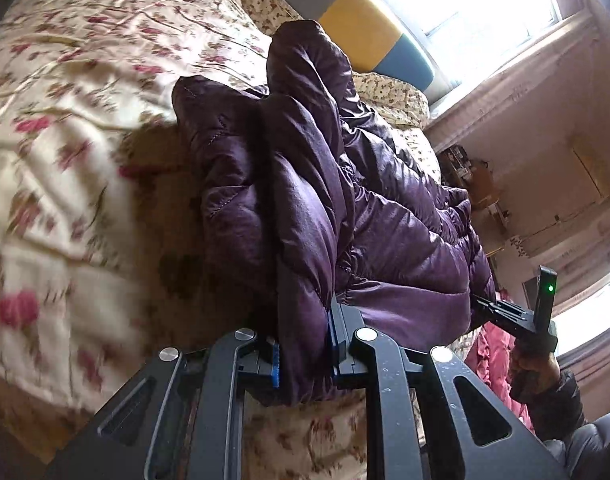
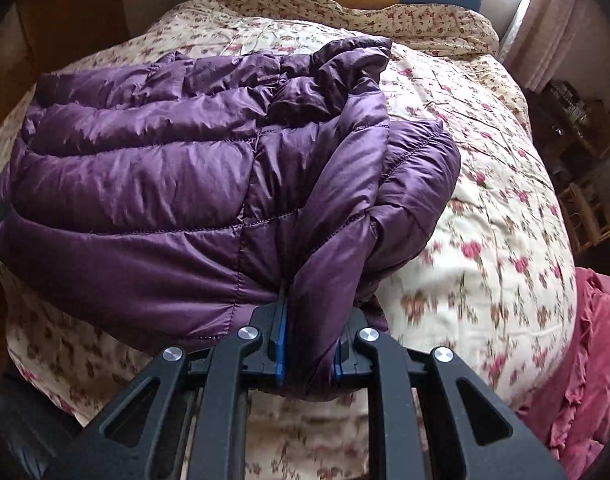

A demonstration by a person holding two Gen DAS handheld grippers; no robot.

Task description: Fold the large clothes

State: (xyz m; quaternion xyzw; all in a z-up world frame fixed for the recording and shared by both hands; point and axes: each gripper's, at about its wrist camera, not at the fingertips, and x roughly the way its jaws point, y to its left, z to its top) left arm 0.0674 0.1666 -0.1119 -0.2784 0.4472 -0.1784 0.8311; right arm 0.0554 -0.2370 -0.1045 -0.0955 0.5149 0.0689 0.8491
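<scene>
Left wrist view showed my left gripper (image 1: 305, 360) clamped on a thick fold of the purple down jacket (image 1: 305, 184), blue pads pressed into the padding on both sides. The jacket lay bunched on the floral bedspread (image 1: 65, 128), one part doubled over another. The right wrist view gave the same for my right gripper (image 2: 309, 352): closed on a gathered edge of the jacket (image 2: 145, 184), no gap at the pads. My judgement: fold partly made, since the quilted panels were already stacked and a sleeve looked tucked across, but the bundle was loose and uneven; at least a further fold and a smoothing remained. Only the left view showed the other gripper (image 1: 517, 316) at the jacket's far edge, a hand (image 1: 533, 372) on its handle, and the bright window (image 1: 465, 4). Only the right view showed the jacket's full spread and a pink garment (image 2: 585, 360) just beside the bed.
</scene>
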